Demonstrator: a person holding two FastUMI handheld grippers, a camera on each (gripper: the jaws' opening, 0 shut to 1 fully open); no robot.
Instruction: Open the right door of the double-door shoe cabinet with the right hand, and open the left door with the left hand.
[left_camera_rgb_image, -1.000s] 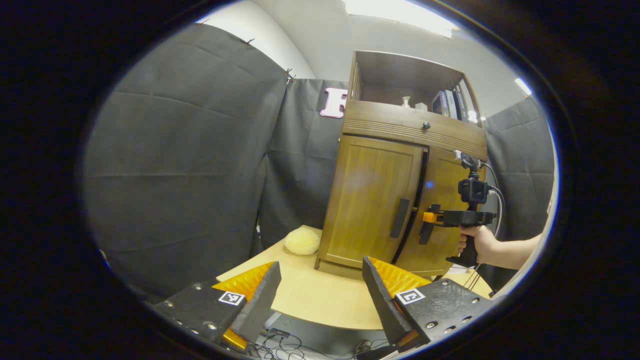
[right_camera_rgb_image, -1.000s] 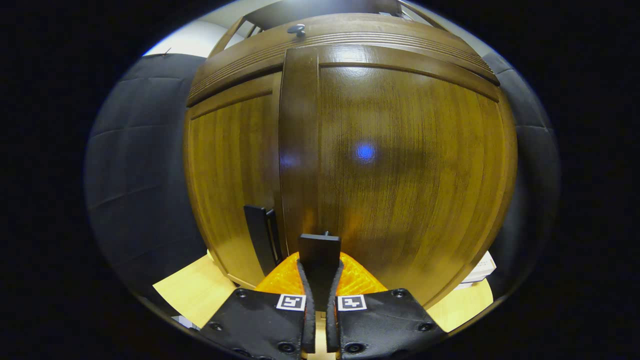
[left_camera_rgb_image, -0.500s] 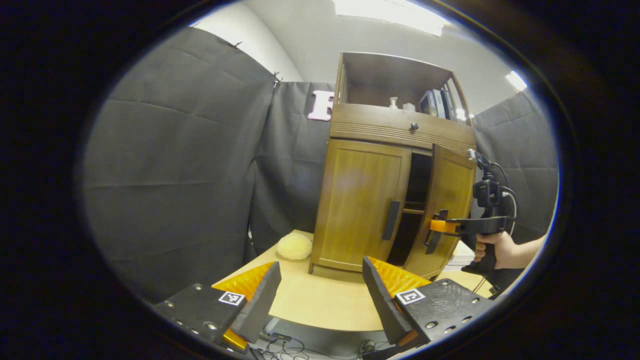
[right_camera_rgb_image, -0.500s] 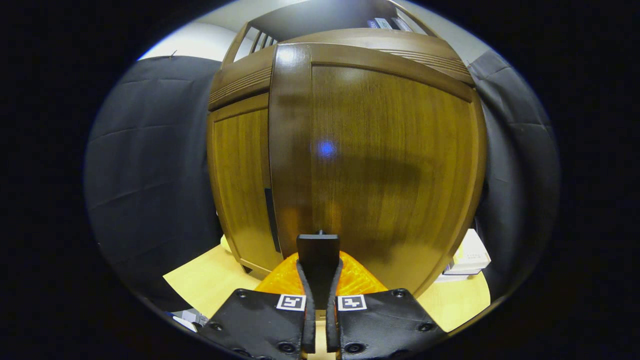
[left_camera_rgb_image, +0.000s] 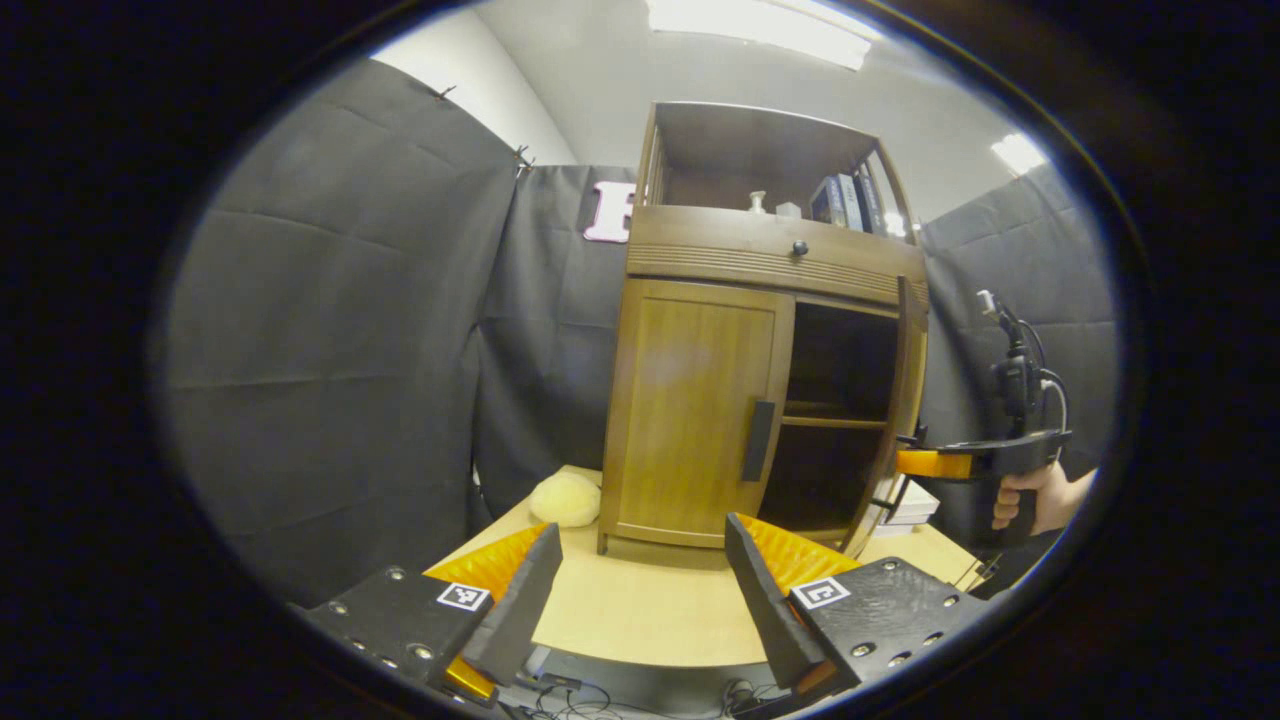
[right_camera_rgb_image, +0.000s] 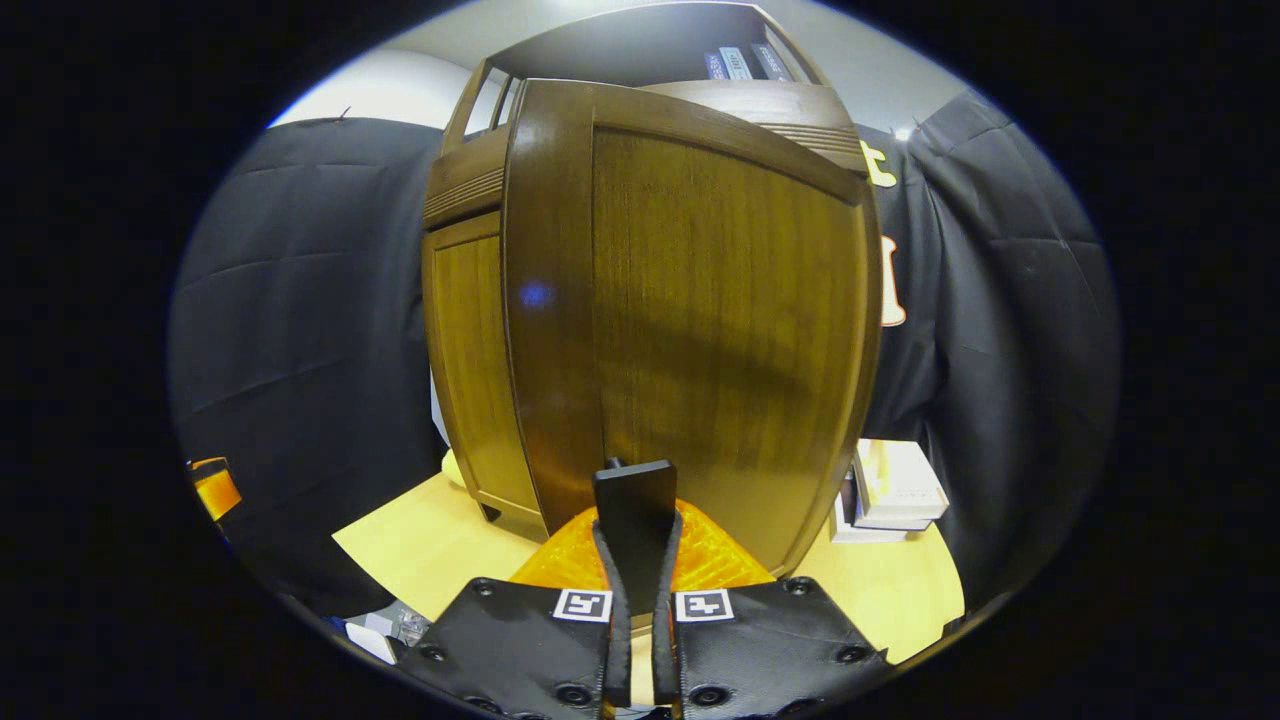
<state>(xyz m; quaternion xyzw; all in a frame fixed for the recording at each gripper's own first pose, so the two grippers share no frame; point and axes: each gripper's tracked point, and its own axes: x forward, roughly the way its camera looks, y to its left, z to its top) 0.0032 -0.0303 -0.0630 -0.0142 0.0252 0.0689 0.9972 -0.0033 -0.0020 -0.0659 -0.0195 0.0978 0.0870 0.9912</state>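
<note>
Black cloth walls close off the booth behind a pale wooden table, and on it stands the shoe cabinet, my landmark for everything else. Its right door stands swung well out, nearly edge-on from my left gripper view, with dark shelves showing inside the cabinet. My right gripper is clenched on that door's handle, a flat dark bar held between both fingers.

What I judge comes next turns on the left door, which sits flush and unopened. Its handle is a slim dark bar standing upright at the door's inner edge, beside the open gap. My left gripper is released, jaws wide, well back from the cabinet over the near table edge. The handle lies ahead and slightly right of it, so this hand is the nearer one.

Cabinet wood is glossy, grained and hard-edged; the handle looks smooth. A soft yellowish lump rests at the cabinet's left foot, clear of my line.
</note>
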